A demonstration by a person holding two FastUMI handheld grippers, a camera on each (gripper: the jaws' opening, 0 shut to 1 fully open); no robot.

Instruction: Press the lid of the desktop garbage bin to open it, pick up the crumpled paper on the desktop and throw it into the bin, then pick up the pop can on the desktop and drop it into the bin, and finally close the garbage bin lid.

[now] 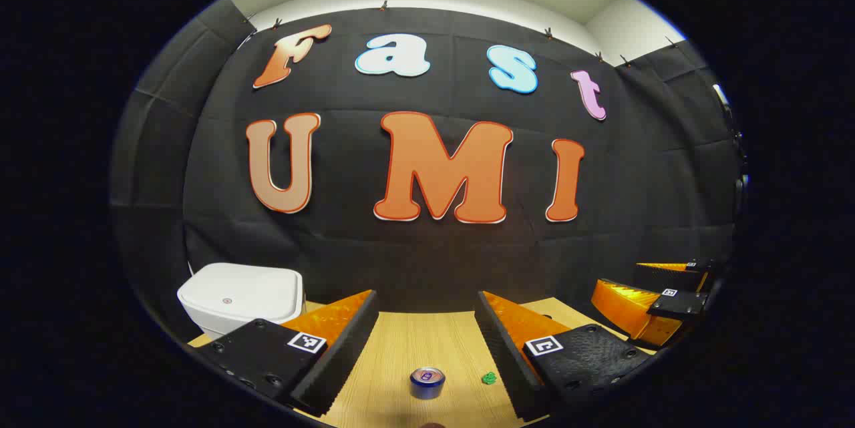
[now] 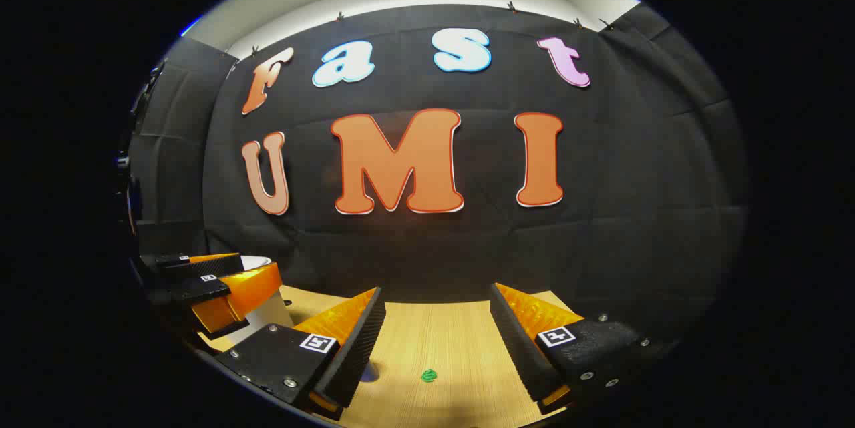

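The left hand-held gripper (image 1: 427,348) hovers with fingers spread wide, empty, over the wooden tabletop (image 1: 401,348). The right hand-held gripper (image 2: 437,341) is likewise open and empty. Near, between the left fingers, stands the pop can (image 1: 427,382), the green crumpled paper (image 1: 489,378) just right of it. Farther left sits the white garbage bin (image 1: 240,298), lid down.

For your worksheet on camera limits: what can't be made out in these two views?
- Garbage bin: base cut off by the left gripper finger, left gripper view.
- Pop can: sides unseen from above.
- Crumpled paper: too small for detail.
- Bin in right gripper view: mostly behind the other gripper.
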